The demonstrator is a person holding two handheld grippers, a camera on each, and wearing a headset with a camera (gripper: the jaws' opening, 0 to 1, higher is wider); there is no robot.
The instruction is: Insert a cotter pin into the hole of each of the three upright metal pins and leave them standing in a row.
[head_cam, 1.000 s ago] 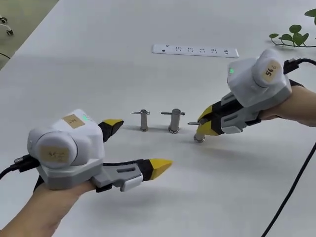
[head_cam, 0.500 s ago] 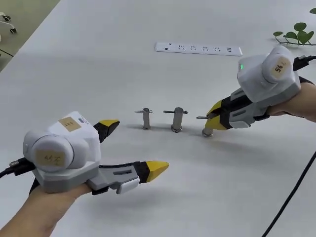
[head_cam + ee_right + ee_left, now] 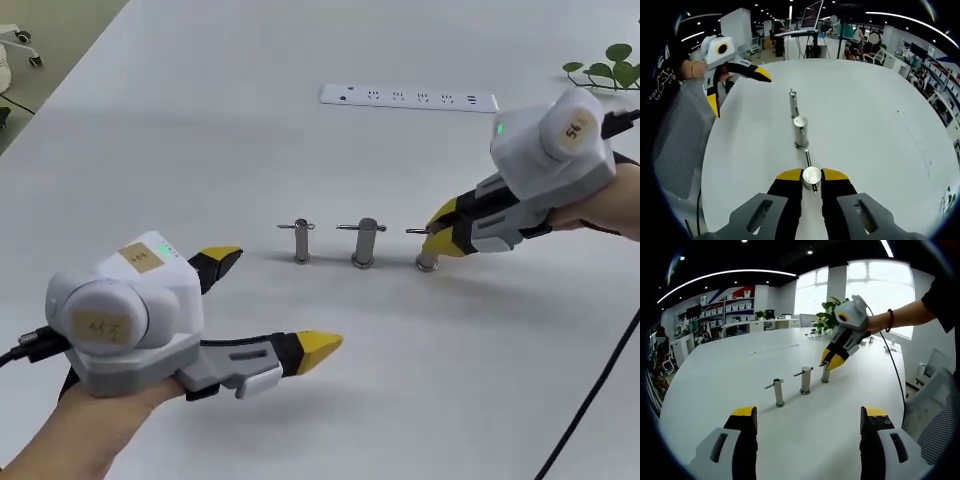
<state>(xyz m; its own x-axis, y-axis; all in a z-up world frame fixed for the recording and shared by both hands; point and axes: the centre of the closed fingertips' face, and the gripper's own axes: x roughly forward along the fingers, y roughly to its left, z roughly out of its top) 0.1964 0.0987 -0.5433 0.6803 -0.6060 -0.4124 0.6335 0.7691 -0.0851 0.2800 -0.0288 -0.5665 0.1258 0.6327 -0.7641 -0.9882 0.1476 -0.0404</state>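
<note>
Our right hand-held gripper [image 3: 811, 181] has its jaws drawn nearly together around the head of the third metal pin [image 3: 812, 175], with one yellow tip against each side of it as far as we can tell. That pin stands upright on the white worktop [image 3: 200, 150] at the 3 o'clock end of the row. Its cotter pin [image 3: 414, 231] sticks out of it toward 9 o'clock in the head view. We see the middle metal pin [image 3: 364, 243] near it and the first metal pin [image 3: 302, 243] at the 9 o'clock end. Both are upright and apart from each other, each with a cotter pin crosswise through its upper part. Our left hand-held gripper [image 3: 275, 300] hovers at 7 o'clock in the head view, jaws spread wide and holding nothing. It is well apart from the row, which lies toward 1 o'clock from it. A power strip [image 3: 408, 98] lies at 12 o'clock, beyond the pins.
</note>
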